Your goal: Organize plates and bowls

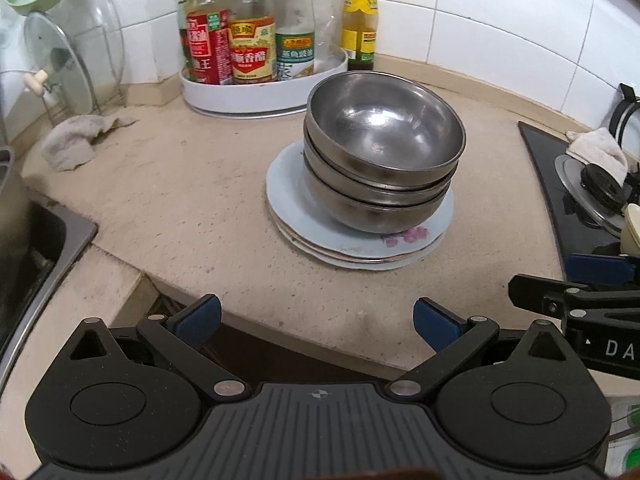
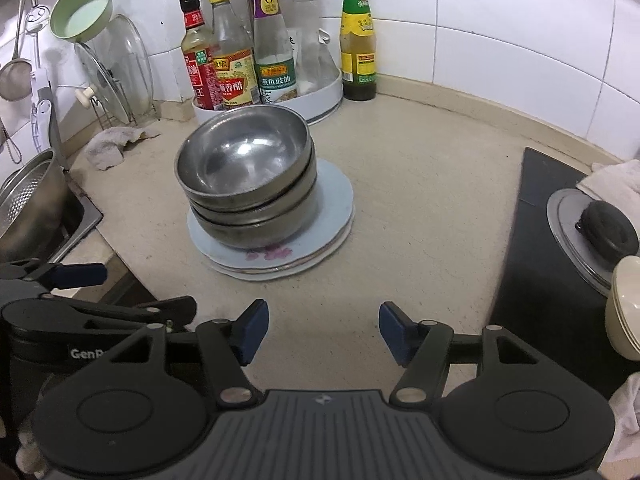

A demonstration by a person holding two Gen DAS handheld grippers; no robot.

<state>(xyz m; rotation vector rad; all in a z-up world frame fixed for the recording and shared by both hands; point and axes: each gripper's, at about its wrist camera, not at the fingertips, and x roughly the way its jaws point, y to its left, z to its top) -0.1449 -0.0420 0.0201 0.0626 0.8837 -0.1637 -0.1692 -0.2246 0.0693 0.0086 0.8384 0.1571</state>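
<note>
**Nesting bowls on plates, both claws hanging empty at the counter's edge**

Sitting ahead of both claws, the steel bowls (image 1: 382,152) are nesting one inside another on top of the stacked plates (image 1: 304,216), probably so the whole set is taking one spot on the counter (image 1: 180,208). From the left gripper (image 1: 316,322) the pile is lying ahead and a little to its right; from the right gripper (image 2: 323,332) it is lying ahead and to its left, well apart from both sets of pads. Each claw is standing released, nothing between its blue pads (image 1: 200,316), and the right one's jaws are spread wide over bare counter. Both are tilting downward toward the worktop, which seems to suit watching the pile rather than reaching for it.

Beyond the pile, a white turntable of bottles (image 1: 256,92) is crowding the tiled wall, so the stack is keeping clear of it. A cream bowl (image 2: 624,312) is resting beside the stove lid (image 2: 572,220), off to the right gripper's right; judging by the task, it may be waiting its turn to join the others.
</note>
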